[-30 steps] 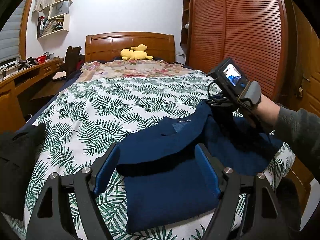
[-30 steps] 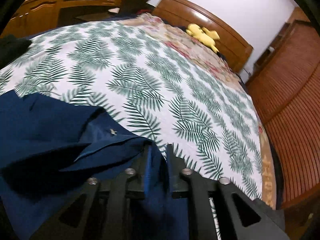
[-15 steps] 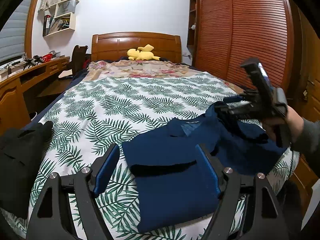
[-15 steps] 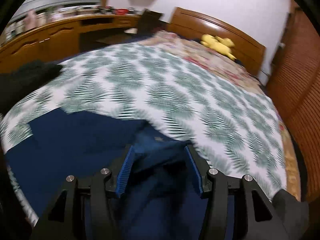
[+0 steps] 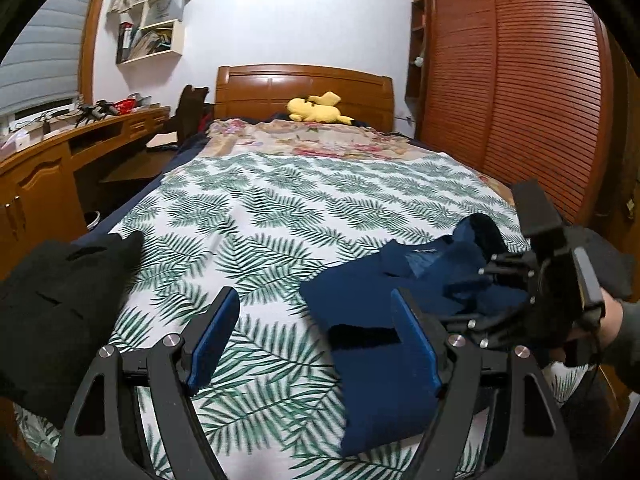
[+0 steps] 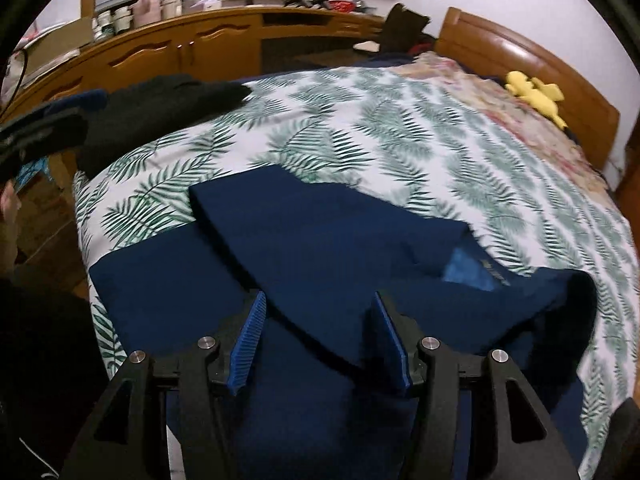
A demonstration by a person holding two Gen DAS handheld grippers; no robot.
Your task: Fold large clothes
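Fern-print bedspread under navy garment; wooden headboard, louvred wardrobe.

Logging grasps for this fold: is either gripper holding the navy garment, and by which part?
Neither. The left gripper and right gripper are open above the navy garment.

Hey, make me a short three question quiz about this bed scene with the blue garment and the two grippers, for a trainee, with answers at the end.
1. True or false: the right gripper is clamped on the blue garment.
2. Which sits by the headboard? A) yellow plush toy B) pillow stack C) laptop
3. Fill in: the black garment lies at the bed's ____ edge, seen from the left gripper.

Key: 1 false, both grippers are open. 2 A. 3 left.
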